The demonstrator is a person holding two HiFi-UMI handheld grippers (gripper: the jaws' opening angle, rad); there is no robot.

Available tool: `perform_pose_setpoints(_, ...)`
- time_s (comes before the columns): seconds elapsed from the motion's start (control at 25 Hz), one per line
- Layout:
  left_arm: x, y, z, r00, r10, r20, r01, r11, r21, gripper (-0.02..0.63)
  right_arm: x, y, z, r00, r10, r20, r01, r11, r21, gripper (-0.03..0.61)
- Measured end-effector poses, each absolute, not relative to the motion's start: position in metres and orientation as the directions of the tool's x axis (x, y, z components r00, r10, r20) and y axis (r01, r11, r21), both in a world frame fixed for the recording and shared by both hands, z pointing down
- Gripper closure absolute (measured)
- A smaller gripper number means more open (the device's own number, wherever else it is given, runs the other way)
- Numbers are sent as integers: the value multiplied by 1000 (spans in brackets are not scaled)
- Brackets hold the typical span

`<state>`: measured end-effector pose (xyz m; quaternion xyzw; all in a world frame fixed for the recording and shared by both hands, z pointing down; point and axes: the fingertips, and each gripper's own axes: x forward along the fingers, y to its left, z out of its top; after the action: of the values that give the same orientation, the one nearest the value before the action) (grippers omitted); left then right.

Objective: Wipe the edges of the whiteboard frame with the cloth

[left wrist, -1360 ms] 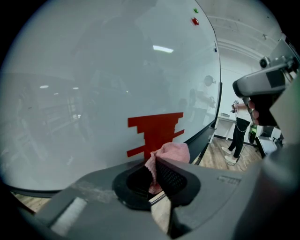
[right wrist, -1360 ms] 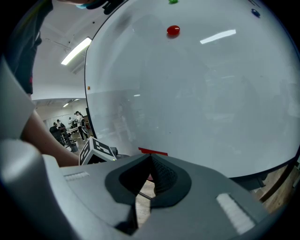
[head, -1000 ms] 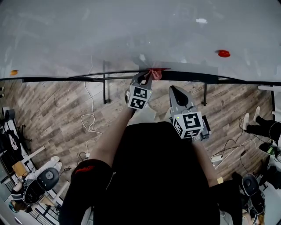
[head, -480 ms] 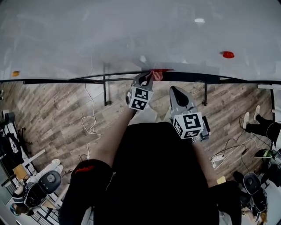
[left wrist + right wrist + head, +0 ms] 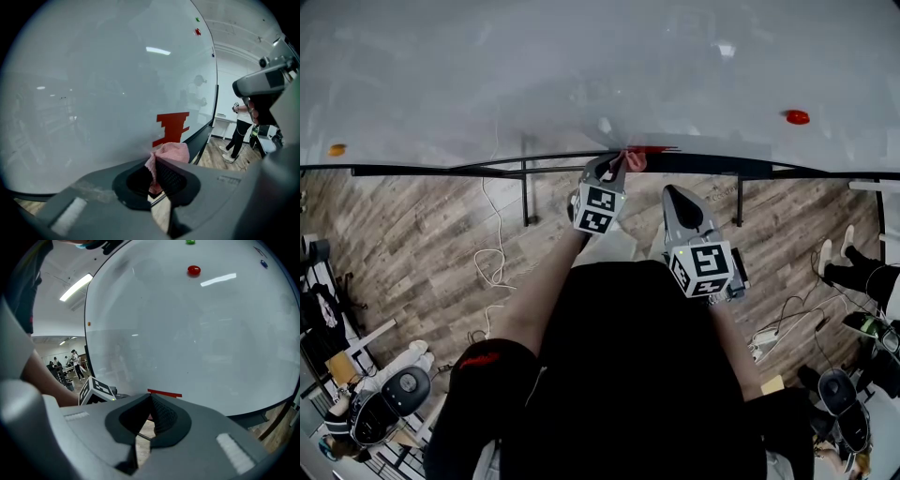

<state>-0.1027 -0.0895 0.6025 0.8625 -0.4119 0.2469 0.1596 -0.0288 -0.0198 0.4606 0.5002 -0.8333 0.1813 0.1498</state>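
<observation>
The whiteboard (image 5: 534,75) fills the top of the head view, and its dark bottom frame (image 5: 441,170) runs across below it. My left gripper (image 5: 619,163) is shut on a pink cloth (image 5: 634,160) pressed against that frame, just left of a red mark (image 5: 661,148). In the left gripper view the cloth (image 5: 172,152) bunches out between the closed jaws of the left gripper (image 5: 153,164), touching the frame (image 5: 202,133) below the red mark (image 5: 172,126). My right gripper (image 5: 669,191) hangs back from the board, shut and empty; in its own view the right gripper (image 5: 151,400) shows nothing between its jaws.
A red magnet (image 5: 798,117) and an orange one (image 5: 337,149) stick to the board. Black stand legs (image 5: 525,192) and a white cable (image 5: 492,253) lie on the wooden floor below. Chairs (image 5: 389,398) and people stand around the room's edges.
The left gripper with the cloth has slid slightly left along the bottom frame, away from the red mark. The right gripper has kept its place.
</observation>
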Motion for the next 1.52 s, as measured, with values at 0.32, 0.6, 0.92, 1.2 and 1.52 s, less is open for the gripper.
perform_pose_setpoints(0.32,-111,-90,600,529,-643,554,-799,-598,70,597,-32,-18,458,-469,-770,432,-880,450,-152,577)
perform_pose_setpoints(0.6,-115,-89,602,476,-669,571,-836,-545,59,597,-33,-24,460,-528,-735,424,-845,504,-178,577)
perform_pose_setpoints(0.92,-119,-86,598,402,-692,600,-874,-485,26,597,-37,-25,455,-615,-669,418,-780,595,-194,577)
perform_pose_setpoints(1.2,-119,-87,598,340,-716,610,-904,-427,4,597,-22,-34,453,-648,-642,411,-751,627,-206,577)
perform_pose_setpoints(1.52,-122,-87,596,321,-727,607,-911,-413,-13,597,-27,-33,455,-685,-603,408,-711,676,-195,577)
